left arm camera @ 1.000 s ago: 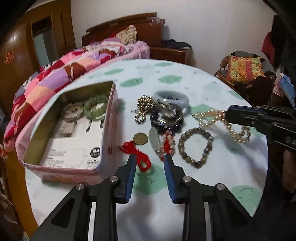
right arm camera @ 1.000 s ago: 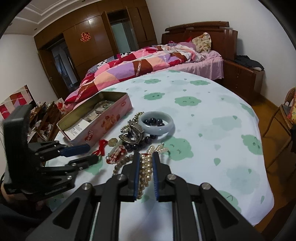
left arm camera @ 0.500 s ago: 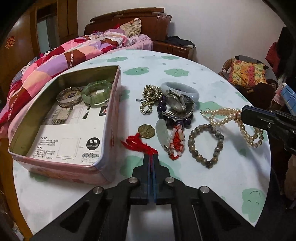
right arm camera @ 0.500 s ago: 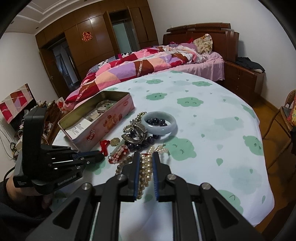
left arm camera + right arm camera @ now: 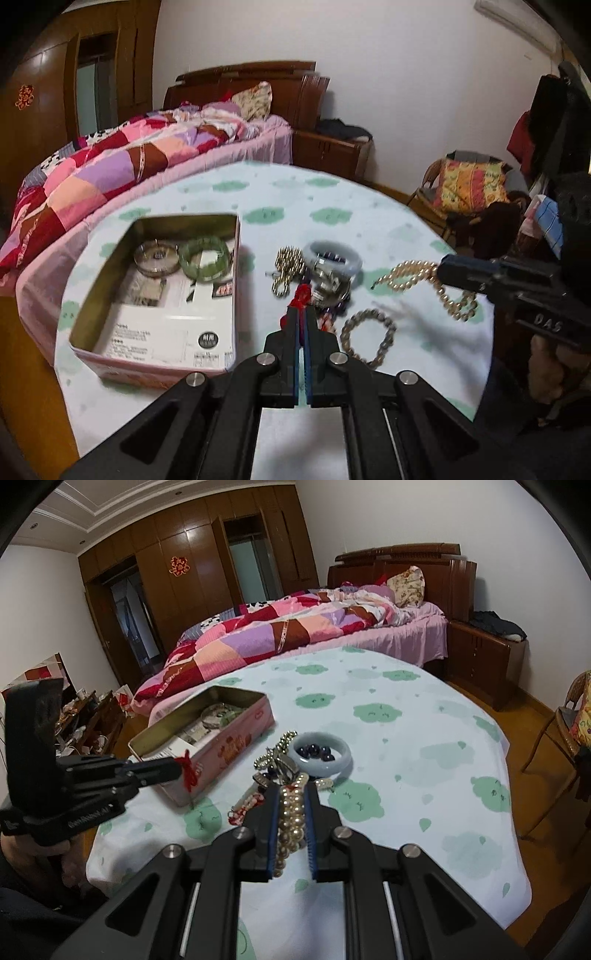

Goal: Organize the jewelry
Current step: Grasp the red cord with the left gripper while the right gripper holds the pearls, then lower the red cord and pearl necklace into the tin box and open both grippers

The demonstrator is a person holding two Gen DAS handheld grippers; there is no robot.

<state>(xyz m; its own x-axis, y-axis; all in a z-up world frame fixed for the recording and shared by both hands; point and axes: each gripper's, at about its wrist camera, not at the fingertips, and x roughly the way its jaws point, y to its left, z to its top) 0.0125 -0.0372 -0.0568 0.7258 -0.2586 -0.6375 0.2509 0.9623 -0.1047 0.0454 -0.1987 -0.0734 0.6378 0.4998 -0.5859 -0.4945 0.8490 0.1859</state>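
My left gripper is shut on a red knotted cord, which hangs from its tips just above the table, in front of the pink tin box. The tin is open and holds a green bracelet and a silver bangle. My right gripper is shut on a pearl necklace, whose loops trail on the cloth. Between the two lie a pale jade bangle, a gold bead chain, a watch and a grey bead bracelet.
The round table has a white cloth with green clouds. A red and white bead string lies by the right fingers. A bed with a patchwork quilt stands behind, and a chair with a cushion to the right.
The left jaws closed on the red cord, then the gripper rose and lifted the cord off the cloth. The right gripper stayed still, shut on the pearls.
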